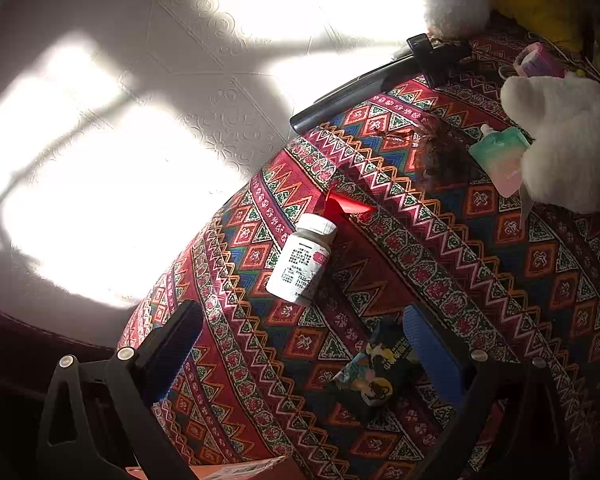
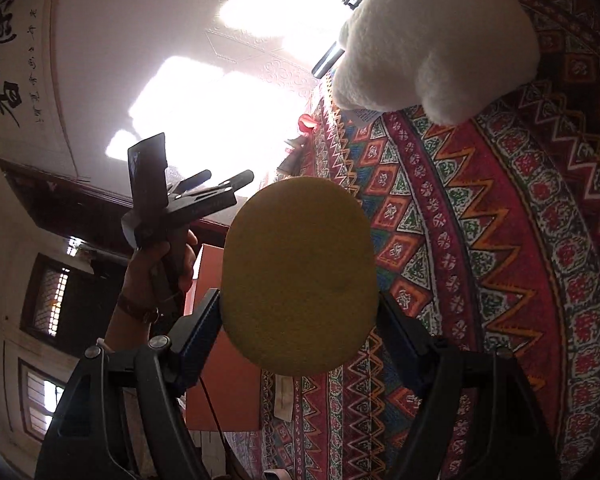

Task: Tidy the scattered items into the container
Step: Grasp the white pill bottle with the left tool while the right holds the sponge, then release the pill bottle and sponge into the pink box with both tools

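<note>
Over on the left, a hand [image 2: 156,264] holds the left tongs [image 2: 220,182] raised off the near edge of the desk [image 2: 480,240], their fingers apart with nothing between them. From those tongs' own view, the patterned cloth lies below, and a white pill bottle [image 1: 302,260] lies on its side between the two spread fingers but well ahead of them, untouched. Closer in, a dark printed packet [image 1: 370,380] lies flat just beside the blue-padded right finger [image 1: 432,348]. An orange box [image 2: 220,340], seemingly the container, sits at the desk's edge below the raised hand. Toward the middle, the right tongs [image 2: 300,316] are clamped on a yellow plush ball [image 2: 300,276], their pads pressing its two sides and holding it above the cloth. Further right and back, a white plush toy [image 2: 436,40] rests on the desk, with a green and pink pouch [image 1: 500,156] tucked against it and a long black tool [image 1: 380,76] lying along the far edge.
</note>
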A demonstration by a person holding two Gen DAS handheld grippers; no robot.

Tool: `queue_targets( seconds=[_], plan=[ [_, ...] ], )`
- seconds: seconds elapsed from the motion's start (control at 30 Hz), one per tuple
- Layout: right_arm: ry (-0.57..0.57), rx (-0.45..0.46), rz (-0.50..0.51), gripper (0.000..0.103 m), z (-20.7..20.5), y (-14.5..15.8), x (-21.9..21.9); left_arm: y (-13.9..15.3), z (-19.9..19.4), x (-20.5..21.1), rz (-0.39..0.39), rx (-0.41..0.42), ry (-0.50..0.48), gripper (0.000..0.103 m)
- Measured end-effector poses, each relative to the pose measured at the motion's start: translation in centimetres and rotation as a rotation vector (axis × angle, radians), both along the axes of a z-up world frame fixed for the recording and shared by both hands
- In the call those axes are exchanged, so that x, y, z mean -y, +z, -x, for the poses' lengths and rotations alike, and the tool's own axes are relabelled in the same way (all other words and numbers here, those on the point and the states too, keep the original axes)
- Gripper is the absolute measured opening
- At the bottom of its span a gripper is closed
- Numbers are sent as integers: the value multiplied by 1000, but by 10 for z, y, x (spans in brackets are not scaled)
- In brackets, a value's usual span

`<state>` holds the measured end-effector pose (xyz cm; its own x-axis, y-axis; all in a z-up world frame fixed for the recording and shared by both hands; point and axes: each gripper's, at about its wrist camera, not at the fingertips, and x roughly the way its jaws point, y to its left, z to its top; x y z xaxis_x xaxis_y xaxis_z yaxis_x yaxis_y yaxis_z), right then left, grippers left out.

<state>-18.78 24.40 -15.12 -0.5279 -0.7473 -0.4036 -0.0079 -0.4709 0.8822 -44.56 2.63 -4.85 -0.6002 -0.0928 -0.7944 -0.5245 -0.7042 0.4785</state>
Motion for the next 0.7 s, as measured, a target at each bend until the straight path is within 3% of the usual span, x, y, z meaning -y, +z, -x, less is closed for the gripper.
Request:
queue_targets(
  seconds=[0.17, 0.2, 0.23, 0.27, 0.3, 0.4, 0.5, 0.7],
  plan=[
    [-14, 49, 3, 76, 10, -20, -1, -52, 69, 6, 53, 56, 87, 101],
    [-10, 63, 5, 76, 12, -24, 1, -62, 78, 9, 43, 88, 109, 95],
    [0, 73, 9, 76, 14, -28, 5, -70, 84, 12, 18, 131, 128, 82],
    [12, 80, 11, 76, 15, -30, 9, -76, 88, 13, -21, 180, 140, 46],
    [20, 85, 7, 76, 16, -31, 13, -79, 86, 12, -35, 187, 142, 43],
    [30, 95, -9, 76, 15, -31, 23, -75, 67, 3, 18, 175, 99, 41],
    [44, 84, -14, 76, 16, -25, 28, -40, 33, 4, 9, 150, 72, 41],
    [6, 52, 11, 76, 5, -11, 28, 98, -75, 55, -126, 24, 56, 41]
  ],
)
